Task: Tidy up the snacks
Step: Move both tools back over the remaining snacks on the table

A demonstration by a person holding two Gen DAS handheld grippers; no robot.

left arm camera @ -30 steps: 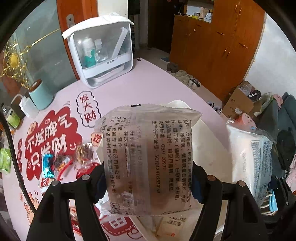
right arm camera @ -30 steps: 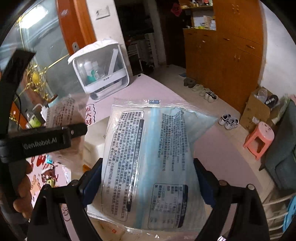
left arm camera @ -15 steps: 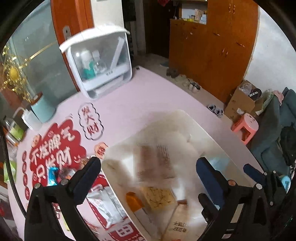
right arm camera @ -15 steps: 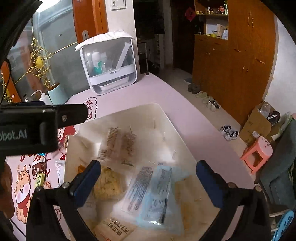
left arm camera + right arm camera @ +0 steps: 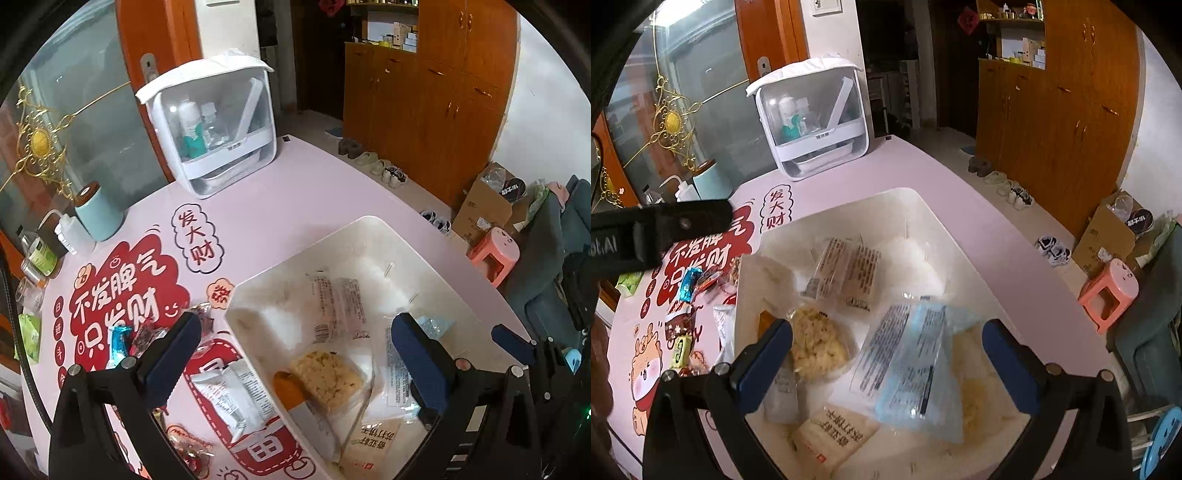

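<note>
A white bin (image 5: 369,225) (image 5: 905,195) on the pink table holds several snack packs. The clear pack with printed text (image 5: 338,304) (image 5: 849,271) lies toward the bin's far side. The blue-tinted pack (image 5: 908,363) lies on top of others near the front. A crumbly yellow cake in clear wrap (image 5: 325,378) (image 5: 816,345) sits beside them. My left gripper (image 5: 295,343) hangs open above the bin's left rim, nothing between its fingers. My right gripper (image 5: 886,343) stands open over the bin, empty. The right gripper's finger (image 5: 511,341) shows at the right of the left wrist view.
Loose small snacks (image 5: 122,341) (image 5: 690,288) and a white pack (image 5: 229,397) lie on the red-printed mat left of the bin. A white storage case (image 5: 218,125) (image 5: 816,118) stands at the table's far side, a teal cup (image 5: 98,214) at left. Beyond the table edge are a pink stool (image 5: 1108,291) and cabinets.
Both grippers let go of their packs: the clear printed pack and the blue-tinted pack dropped into the bin. Both jaws opened wide. The left gripper drew back a little.
</note>
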